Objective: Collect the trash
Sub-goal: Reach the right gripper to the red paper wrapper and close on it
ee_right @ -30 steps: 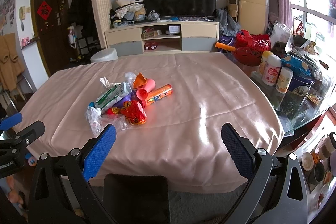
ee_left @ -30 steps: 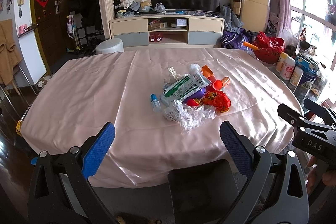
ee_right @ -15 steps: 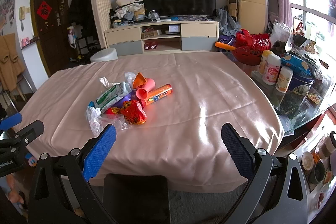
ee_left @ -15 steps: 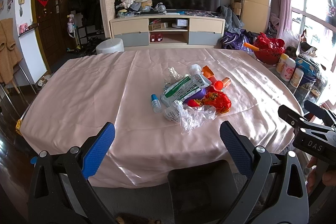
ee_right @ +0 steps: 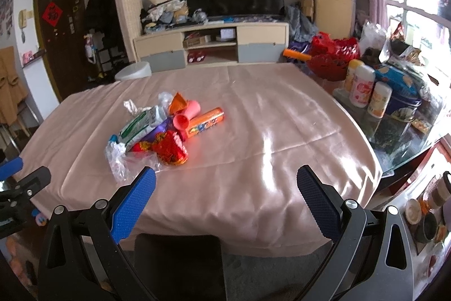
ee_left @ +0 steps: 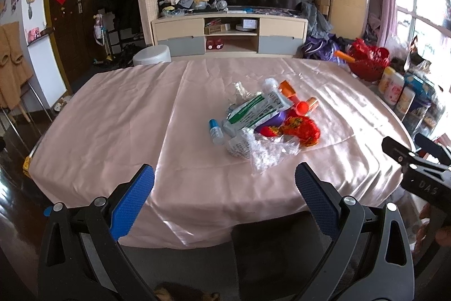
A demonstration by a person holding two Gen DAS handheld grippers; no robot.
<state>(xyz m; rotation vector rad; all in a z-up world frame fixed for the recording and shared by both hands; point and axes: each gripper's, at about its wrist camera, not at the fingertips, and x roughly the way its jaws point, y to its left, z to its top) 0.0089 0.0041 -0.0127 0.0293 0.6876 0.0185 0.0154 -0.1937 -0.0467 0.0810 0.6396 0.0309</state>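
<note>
A pile of trash (ee_left: 265,120) lies on the pink tablecloth (ee_left: 126,117): a white-green packet (ee_left: 253,110), clear crumpled plastic (ee_left: 267,151), a red wrapper (ee_left: 301,129), a small blue-capped bottle (ee_left: 216,130), pink cups and an orange tube. The right wrist view shows the same pile (ee_right: 166,131) with the orange tube (ee_right: 205,122) and pink cup (ee_right: 187,113). My left gripper (ee_left: 224,182) is open and empty, short of the table's near edge. My right gripper (ee_right: 225,185) is open and empty, also at the near edge, right of the pile.
A dark chair back (ee_right: 180,264) stands below the near table edge. Bottles and tins (ee_right: 366,92) crowd the glass side (ee_right: 408,137) at the right. A red basket (ee_left: 366,64) sits far right. A TV cabinet (ee_left: 229,33) stands behind the table.
Both views have barely shifted; the grippers stay open and the trash pile has not moved.
</note>
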